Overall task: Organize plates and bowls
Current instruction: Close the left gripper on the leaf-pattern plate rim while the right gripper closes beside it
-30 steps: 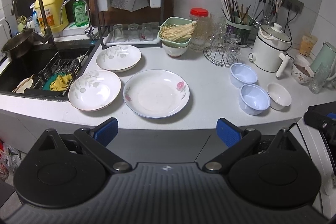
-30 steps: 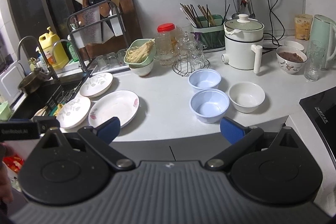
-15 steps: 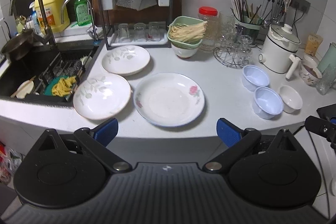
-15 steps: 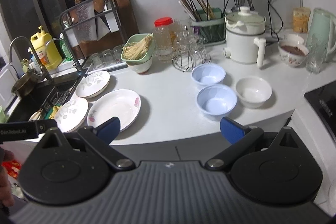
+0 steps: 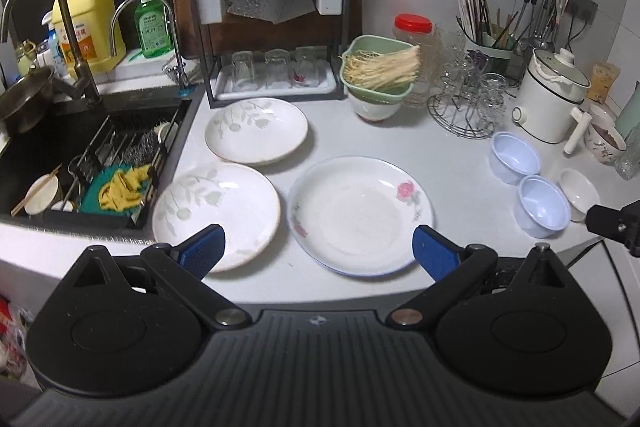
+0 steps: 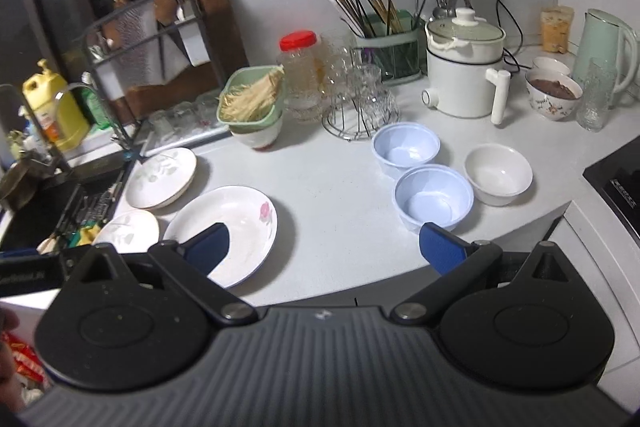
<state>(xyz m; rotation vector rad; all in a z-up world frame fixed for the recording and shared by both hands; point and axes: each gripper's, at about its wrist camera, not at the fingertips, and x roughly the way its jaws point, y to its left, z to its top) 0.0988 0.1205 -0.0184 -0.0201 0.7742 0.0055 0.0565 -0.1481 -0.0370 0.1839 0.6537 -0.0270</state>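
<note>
Three plates clustered on countertop right of sink; three bowls grouped further right; dish rack behind plates

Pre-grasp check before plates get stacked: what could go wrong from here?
1. The leaf-patterned white plate sits by the counter edge beside the sink; a nudge could tip it off.
2. The two pale blue plastic bowls nearly touch the small white bowl; open fingers may knock a neighbour.

both claws nearer the counter, plates and bowls unmoved
</note>
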